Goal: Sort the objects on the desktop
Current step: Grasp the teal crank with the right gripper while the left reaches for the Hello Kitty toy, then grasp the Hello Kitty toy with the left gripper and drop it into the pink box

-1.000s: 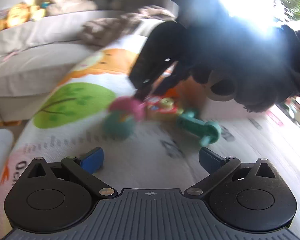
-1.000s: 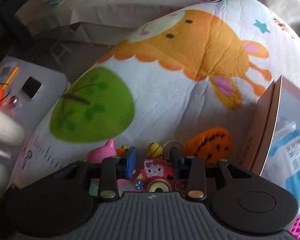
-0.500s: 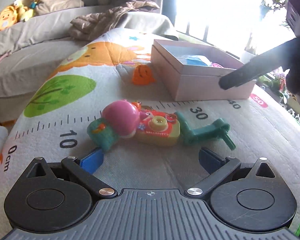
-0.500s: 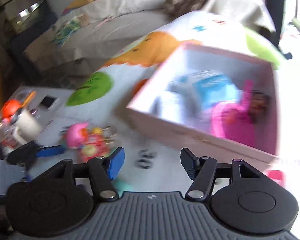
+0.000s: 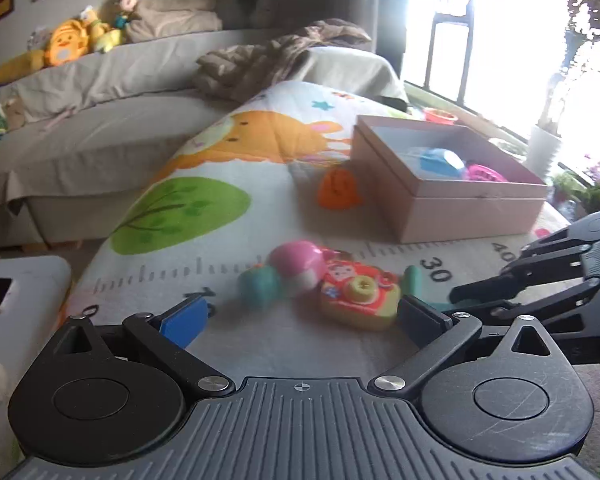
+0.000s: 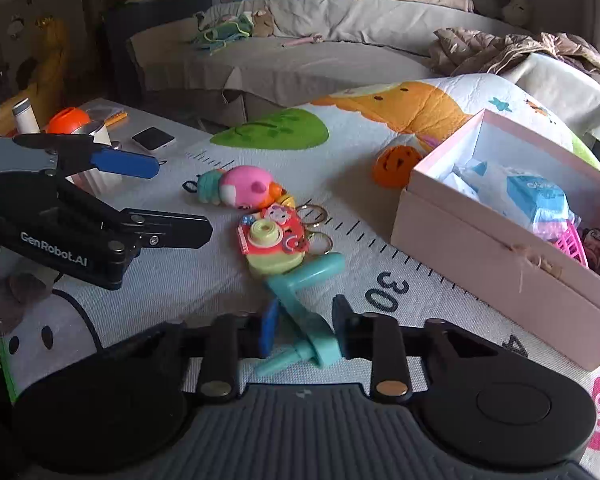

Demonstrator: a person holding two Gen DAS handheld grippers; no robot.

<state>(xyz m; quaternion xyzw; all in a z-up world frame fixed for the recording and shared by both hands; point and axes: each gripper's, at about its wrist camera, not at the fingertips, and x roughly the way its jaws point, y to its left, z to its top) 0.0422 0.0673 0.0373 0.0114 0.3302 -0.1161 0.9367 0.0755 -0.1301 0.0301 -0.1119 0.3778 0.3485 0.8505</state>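
Note:
A teal crank-shaped toy [image 6: 300, 292] lies on the printed mat beside a red toy camera [image 6: 274, 236] and a pink and teal squishy toy [image 6: 244, 188]. My right gripper [image 6: 306, 330] is closing, with the teal toy's near end between its pads and touching both. In the left wrist view the right gripper [image 5: 458, 300] comes in from the right behind the camera [image 5: 358, 294]. My left gripper [image 5: 300, 316] hovers open just short of the pink toy [image 5: 296, 266], with nothing between its fingers. An orange pumpkin toy [image 5: 338, 190] rests against the pink box [image 6: 480, 248].
The pink box [image 5: 460, 208] holds blue packets and a pink basket. A low side table [image 6: 168, 120] at the left carries a phone, a cup and an orange ball. A sofa [image 6: 300, 40] with plush toys and a crumpled blanket runs behind the mat.
My right gripper swung back from over the pink box to the toys and narrowed around the teal toy. The left gripper lifted a little and stayed open.

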